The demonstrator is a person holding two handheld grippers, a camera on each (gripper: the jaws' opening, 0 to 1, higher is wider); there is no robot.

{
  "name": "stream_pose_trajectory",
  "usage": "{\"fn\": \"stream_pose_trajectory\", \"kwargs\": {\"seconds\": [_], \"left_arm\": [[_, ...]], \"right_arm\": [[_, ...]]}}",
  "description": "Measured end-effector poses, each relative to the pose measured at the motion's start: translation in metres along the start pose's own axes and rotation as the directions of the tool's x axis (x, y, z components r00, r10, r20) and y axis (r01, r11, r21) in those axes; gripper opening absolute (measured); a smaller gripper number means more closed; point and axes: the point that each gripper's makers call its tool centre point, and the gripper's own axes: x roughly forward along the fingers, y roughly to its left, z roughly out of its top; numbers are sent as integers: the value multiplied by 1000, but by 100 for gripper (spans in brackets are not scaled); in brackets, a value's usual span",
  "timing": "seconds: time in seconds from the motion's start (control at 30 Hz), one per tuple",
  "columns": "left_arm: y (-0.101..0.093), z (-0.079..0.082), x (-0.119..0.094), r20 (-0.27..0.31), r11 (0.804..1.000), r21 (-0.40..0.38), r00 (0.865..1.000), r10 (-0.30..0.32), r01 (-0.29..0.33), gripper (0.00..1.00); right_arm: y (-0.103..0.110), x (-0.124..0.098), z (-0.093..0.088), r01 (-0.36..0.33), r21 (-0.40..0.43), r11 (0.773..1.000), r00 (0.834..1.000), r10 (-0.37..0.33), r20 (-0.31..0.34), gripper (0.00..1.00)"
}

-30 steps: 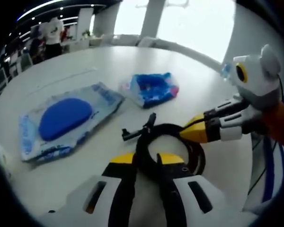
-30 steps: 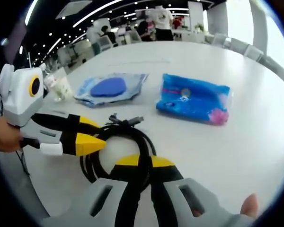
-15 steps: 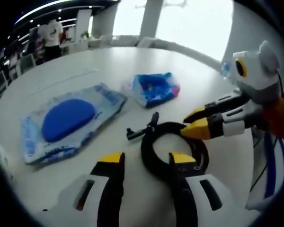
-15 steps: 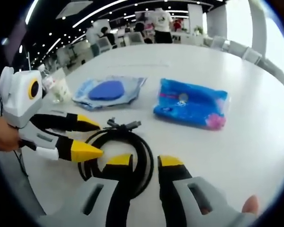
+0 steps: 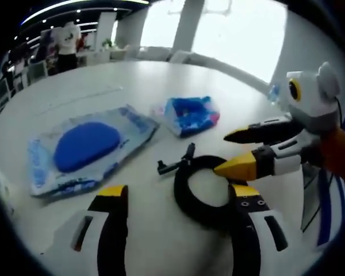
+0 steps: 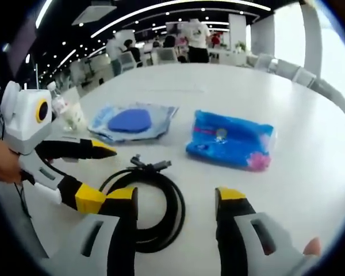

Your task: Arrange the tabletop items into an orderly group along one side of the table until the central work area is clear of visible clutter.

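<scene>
No print on either blue pack is legible; your left gripper [image 5: 175, 198] and right gripper [image 6: 175, 198] have both let go, jaws now wide around the coiled black cable [image 6: 146, 201].

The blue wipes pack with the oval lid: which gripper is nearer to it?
Left. The left gripper sits open beside the coiled black cable, on the side towards the wipes pack; the right gripper is open across the coil, farther off.

I see black coiled cable [image 6: 152, 204] on white table [image 6: 299, 155]. Wipes pack [image 6: 129, 121]: pale blue wrapper, solid deep-blue oval lid. Tissue packet [image 6: 233, 140]: bright blue with pink patches. My left gripper [image 5: 178, 230] and right gripper [image 6: 175, 221]: black jaws, yellow tips, grey-white bodies.
</scene>
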Motion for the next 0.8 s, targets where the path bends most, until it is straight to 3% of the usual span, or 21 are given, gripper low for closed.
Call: {"fn": "stream_pose_trajectory", "kwargs": {"seconds": [0.13,0.27,0.37,0.43,0.47,0.6,0.8], "left_arm": [[-2,3,-2,17,1000,3,1000,-9,9,78],[-2,4,-3,26,1000,0,1000,-11,11,83],[-2,7,-5,41,1000,0,999,-13,13,85],[-2,9,-6,49,1000,-1,999,-14,14,87],[-1,9,-7,48,1000,-1,999,-14,14,87],[0,10,-10,53,1000,3,999,-11,11,87],[3,12,-16,67,1000,1,998,-9,9,86]], "right_arm": [[0,-2,4,4,5,1000,1000,-4,20,61],[-2,-3,12,14,14,1000,998,-15,61,73],[-1,-3,14,12,12,1000,997,-13,71,74],[-1,-5,19,13,21,1000,996,-15,93,81],[0,-5,23,10,33,999,993,-14,118,85],[2,-5,24,9,34,999,994,-13,112,88],[8,-5,32,-17,65,998,988,7,154,96]]}}
